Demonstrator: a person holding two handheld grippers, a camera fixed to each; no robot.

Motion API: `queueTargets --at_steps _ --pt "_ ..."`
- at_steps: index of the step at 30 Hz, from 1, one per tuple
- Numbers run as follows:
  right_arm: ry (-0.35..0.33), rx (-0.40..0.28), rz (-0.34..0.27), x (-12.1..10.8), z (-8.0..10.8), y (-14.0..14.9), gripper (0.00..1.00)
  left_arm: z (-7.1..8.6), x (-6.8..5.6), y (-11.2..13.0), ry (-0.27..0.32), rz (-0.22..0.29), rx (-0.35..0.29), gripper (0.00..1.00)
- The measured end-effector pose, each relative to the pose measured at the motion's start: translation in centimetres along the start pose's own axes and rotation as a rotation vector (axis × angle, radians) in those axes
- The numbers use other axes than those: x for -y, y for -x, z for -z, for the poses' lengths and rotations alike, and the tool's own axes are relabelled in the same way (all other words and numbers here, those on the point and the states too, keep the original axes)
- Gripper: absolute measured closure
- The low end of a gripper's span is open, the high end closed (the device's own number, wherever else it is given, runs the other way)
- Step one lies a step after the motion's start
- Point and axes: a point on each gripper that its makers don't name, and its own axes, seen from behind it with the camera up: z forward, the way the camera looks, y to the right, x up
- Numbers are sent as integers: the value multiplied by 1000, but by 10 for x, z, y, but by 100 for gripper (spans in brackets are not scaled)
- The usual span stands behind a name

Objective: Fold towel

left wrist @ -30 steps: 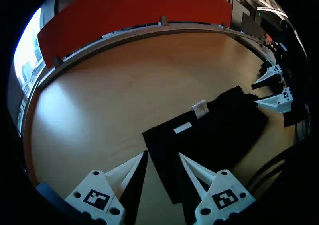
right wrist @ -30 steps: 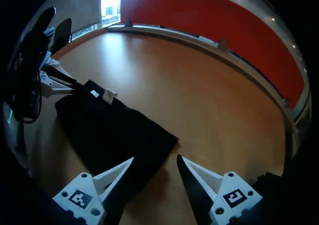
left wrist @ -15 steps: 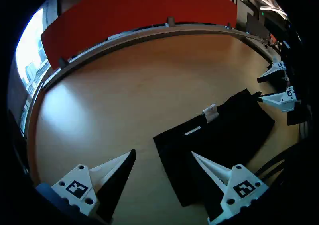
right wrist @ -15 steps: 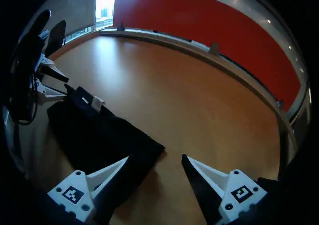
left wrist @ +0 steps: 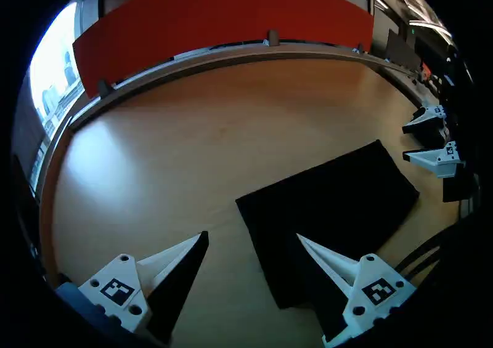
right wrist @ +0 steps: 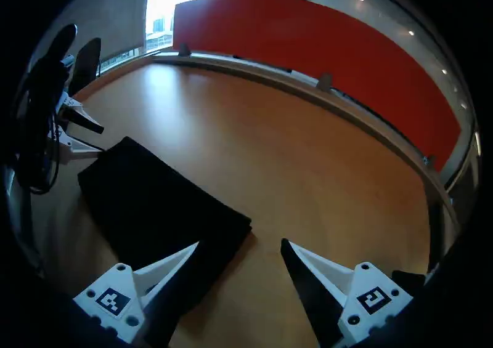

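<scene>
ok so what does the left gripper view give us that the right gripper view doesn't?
Left gripper view: the right gripper seen from afar, open, just off the far edge of the towel, with a ceiling light strip above it.
Right gripper view: the left gripper seen from afar, open, at the towel's far corner, with a dark cable loop hanging behind it.
Shared: the towel, black and folded flat on the wooden table, the red partition along the table's far edge, and a bright window.

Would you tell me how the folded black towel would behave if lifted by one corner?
The towel lies flat in layers, so probably droops and unfolds. On the smooth table, a push likely slides or bunches it.
</scene>
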Motion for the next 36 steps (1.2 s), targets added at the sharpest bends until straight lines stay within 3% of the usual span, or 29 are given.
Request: queueTargets --at_steps 20,36 --pt "-5 -38 -81 32 55 27 7 44 -4 45 -20 84 -4 6" --pt "-33 -35 -37 39 60 37 7 65 -4 57 -45 118 -32 6"
